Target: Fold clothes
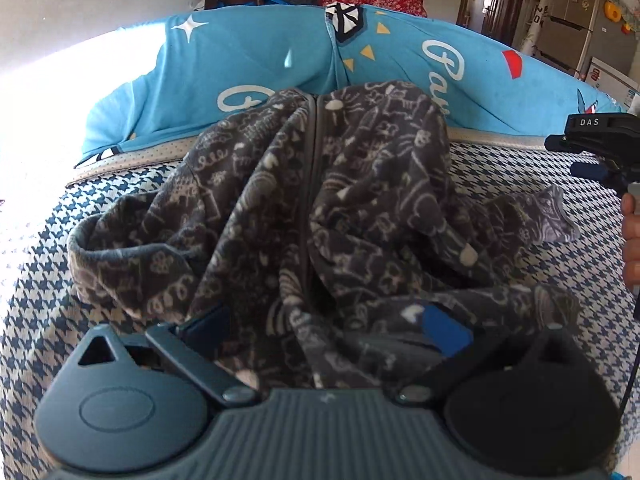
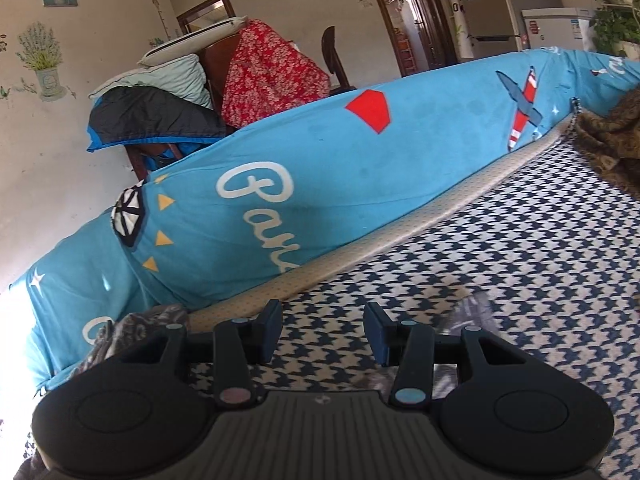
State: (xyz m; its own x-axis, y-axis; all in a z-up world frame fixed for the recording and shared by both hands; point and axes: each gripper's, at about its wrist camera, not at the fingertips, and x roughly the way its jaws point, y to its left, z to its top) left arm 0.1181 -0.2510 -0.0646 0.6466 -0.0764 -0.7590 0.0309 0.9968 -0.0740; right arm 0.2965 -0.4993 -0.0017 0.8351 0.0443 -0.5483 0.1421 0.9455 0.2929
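Looking along my left gripper (image 1: pixel 320 328), I see the grey printed fleece jacket (image 1: pixel 320 200) heaped directly ahead on the houndstooth bed cover (image 1: pixel 36 288), its folds spilling between my spread fingers; whether they pinch anything I cannot tell. It looks soft, limp and light, so I judge it will sag; the zipper edge (image 1: pixel 312 184) or hem ahead seems the firmest hold. Along my right gripper (image 2: pixel 324 332), fingers stand apart over bare cover, jacket cloth bunched beside both of them, blue bolster (image 2: pixel 320 168) beyond.
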